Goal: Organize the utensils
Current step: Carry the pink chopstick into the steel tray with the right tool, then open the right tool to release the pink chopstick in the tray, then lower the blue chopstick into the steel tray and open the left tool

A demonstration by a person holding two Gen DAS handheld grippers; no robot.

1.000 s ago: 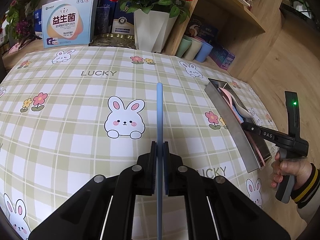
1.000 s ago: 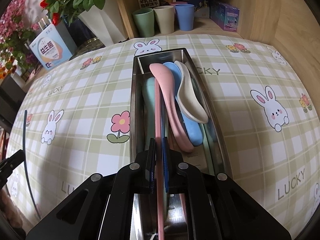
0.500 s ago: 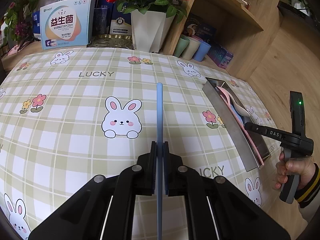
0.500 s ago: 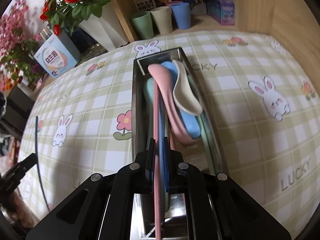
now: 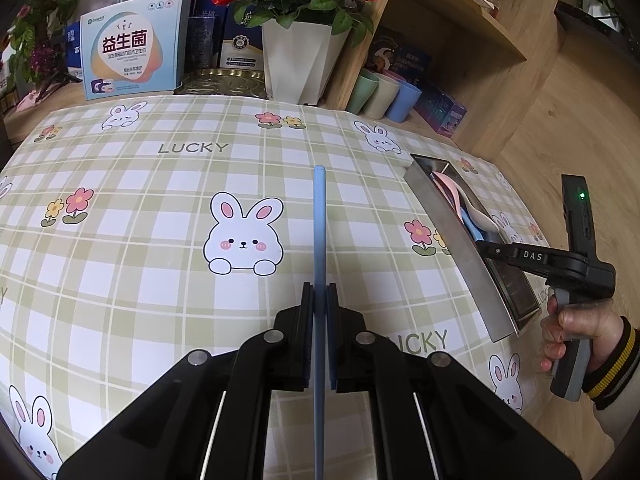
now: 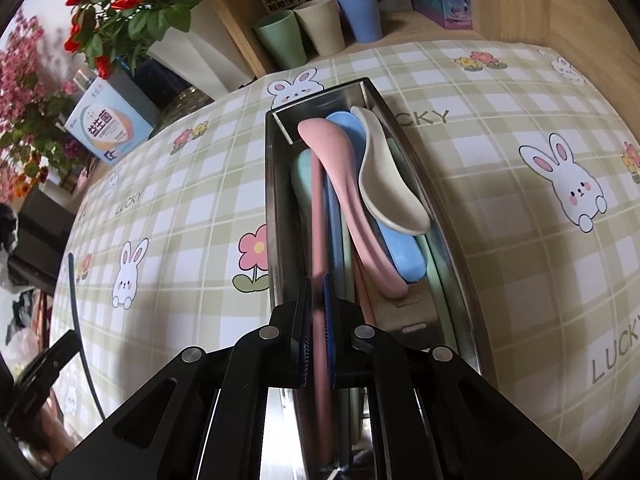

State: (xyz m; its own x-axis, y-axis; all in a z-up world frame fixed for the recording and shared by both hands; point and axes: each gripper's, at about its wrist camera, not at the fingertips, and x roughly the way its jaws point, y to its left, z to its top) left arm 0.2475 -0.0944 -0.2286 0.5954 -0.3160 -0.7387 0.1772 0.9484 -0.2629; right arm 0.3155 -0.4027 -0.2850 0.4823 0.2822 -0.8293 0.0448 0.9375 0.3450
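Two grippers are in play. The left gripper (image 5: 319, 312) has its jaws clenched on one slim pale-blue plastic stick (image 5: 319, 216), held above the bench's checked rabbit-print cloth (image 5: 160, 208). The right gripper (image 6: 318, 320) has its jaws clenched on one slim pink plastic stick (image 6: 318, 216), over the long shiny steel tray (image 6: 276, 208). In the tray lie three smooth spoons: one pink (image 6: 340, 184), one blue (image 6: 400, 248), one cream (image 6: 384, 184), beside a mint-green piece (image 6: 301, 176). Compared with a second ago, the right view has rolled slightly; the left is unchanged. Three matte cups (image 6: 320, 28) stand on the wooden shelf.
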